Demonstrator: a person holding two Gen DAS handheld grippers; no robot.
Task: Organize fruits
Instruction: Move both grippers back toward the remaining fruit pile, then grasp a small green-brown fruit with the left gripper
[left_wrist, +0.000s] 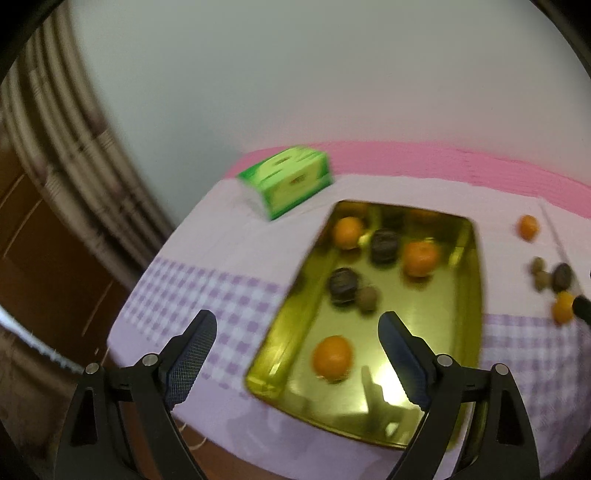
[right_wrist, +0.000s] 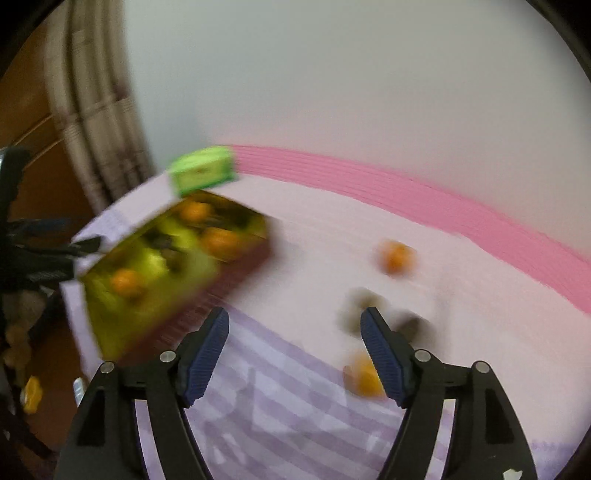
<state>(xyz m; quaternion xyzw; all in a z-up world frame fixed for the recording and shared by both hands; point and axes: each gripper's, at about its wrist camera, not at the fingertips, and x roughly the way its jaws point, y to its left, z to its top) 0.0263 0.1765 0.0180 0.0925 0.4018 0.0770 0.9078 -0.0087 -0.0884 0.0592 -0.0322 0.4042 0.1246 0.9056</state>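
A gold tray (left_wrist: 469, 295) lies on the table and holds three oranges (left_wrist: 331, 357), two dark fruits (left_wrist: 343, 282) and a small brown fruit (left_wrist: 367, 299). My left gripper (left_wrist: 297, 332) is open and empty above the tray's near left corner. Loose oranges (left_wrist: 528, 227) and dark fruits (left_wrist: 561, 277) lie right of the tray. In the blurred right wrist view, my right gripper (right_wrist: 294, 325) is open and empty above the cloth; an orange (right_wrist: 364, 376) and dark fruits (right_wrist: 410, 326) lie by its right finger, another orange (right_wrist: 397, 256) farther back, the tray (right_wrist: 110, 332) at left.
A green tissue box (left_wrist: 288, 179) stands behind the tray near the wall, also in the right wrist view (right_wrist: 201, 170). The lilac checked tablecloth (left_wrist: 207, 291) has a pink far border (left_wrist: 443, 162). The table's left edge drops to a brown floor (left_wrist: 44, 258) and curtain.
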